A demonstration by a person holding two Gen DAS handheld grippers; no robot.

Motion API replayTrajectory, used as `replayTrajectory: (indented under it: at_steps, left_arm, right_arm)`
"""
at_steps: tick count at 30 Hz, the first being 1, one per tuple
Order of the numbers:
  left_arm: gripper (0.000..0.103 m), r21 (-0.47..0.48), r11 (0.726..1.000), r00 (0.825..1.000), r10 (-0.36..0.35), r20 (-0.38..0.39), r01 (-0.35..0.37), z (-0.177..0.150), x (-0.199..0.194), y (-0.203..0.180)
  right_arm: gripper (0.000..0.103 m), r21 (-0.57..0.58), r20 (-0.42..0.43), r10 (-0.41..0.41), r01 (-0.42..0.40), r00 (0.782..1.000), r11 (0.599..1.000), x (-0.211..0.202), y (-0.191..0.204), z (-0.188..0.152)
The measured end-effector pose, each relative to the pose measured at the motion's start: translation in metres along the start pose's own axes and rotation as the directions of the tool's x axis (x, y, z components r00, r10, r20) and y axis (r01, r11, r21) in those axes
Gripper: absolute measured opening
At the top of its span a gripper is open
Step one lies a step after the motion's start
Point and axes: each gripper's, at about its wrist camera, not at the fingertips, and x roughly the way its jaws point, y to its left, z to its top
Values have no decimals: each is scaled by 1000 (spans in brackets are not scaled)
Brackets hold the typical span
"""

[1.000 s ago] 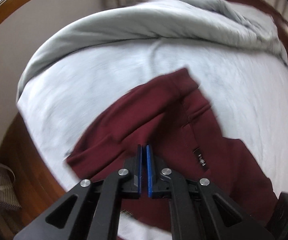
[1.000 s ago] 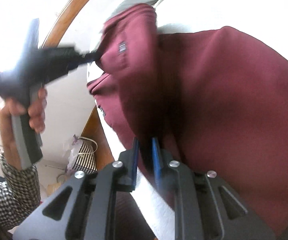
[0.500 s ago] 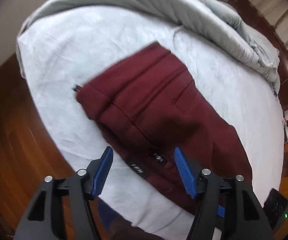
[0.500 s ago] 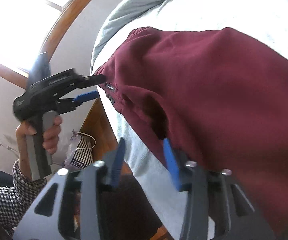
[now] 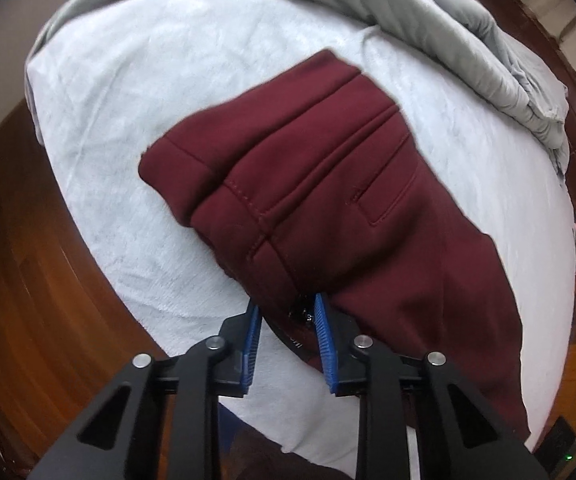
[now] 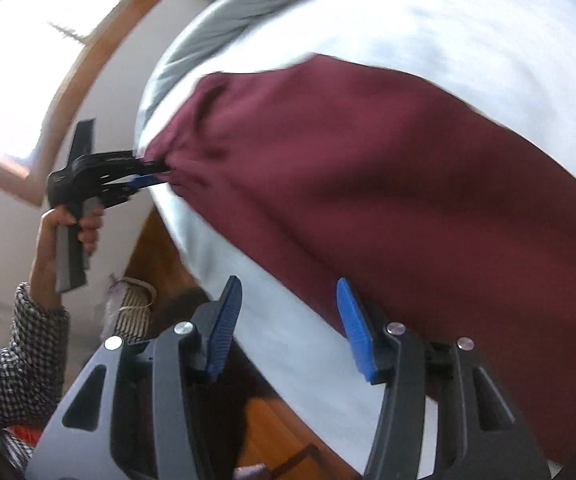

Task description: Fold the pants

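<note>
Maroon pants [image 5: 327, 184] lie folded lengthwise on a pale blue bed sheet [image 5: 148, 92], waistband toward the bed's near-left corner. My left gripper [image 5: 288, 312] has its blue fingers closed around the waistband's near edge with fabric between them; in the right wrist view the left gripper [image 6: 156, 174] pinches the bunched waistband. My right gripper [image 6: 288, 316] is open and empty at the bed's edge, beside the lower side of the pants [image 6: 407, 184].
A grey duvet [image 5: 427, 20] is heaped along the far side of the bed. Wooden floor [image 5: 16, 260] lies below the bed's edge. A striped bag [image 6: 132, 312] stands on the floor by the wall. A dark device [image 5: 559, 446] rests on the bed's right corner.
Both grippers let go of the pants, which dropped flat onto the bed. My left gripper then closed again on the waistband edge. My right gripper opened wider and drew back.
</note>
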Motion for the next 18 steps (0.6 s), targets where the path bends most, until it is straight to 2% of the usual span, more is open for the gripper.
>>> replayTrajectory:
  at_steps: [2,5,6,8,9,12,14,16,18]
  left_arm:
    - [29,15,1000,1000,-6,18,6,-1,-6,-3]
    - [26,88,992,989,75,125,-86,-14,-35,-28]
    - [26,119,988,984,74,164,-94,-22,-47,-43]
    - [27,181,982,982,19,188,-54,-37,-59,-69]
    - [28,239,971,983,-27,181,-17,-49,-62,-91]
    - [36,368,929,986,-97,134,42,-78,-44,-146]
    - [35,419,906,990,-111,85,65,-96,-18,-177]
    - [35,459,884,992,-118,43,85,-111,7,-199]
    - [35,494,865,995,-100,4,85,-126,30,-213]
  right_arm:
    - [50,74,15,-43,42,999,996,-18,-27,-16]
    - [50,175,43,-63,55,997,983,-42,-57,-38]
    - [50,217,57,-73,59,996,974,-54,-67,-47]
    - [51,283,81,-117,90,990,955,-72,-82,-64]
    - [51,305,87,-139,107,986,946,-79,-88,-71]
    - [52,410,97,-232,173,968,895,-102,-110,-96]
    - [53,466,97,-288,212,953,859,-113,-123,-112]
    - [64,518,108,-312,215,944,828,-124,-134,-126]
    - [67,570,120,-341,217,932,793,-136,-147,-141]
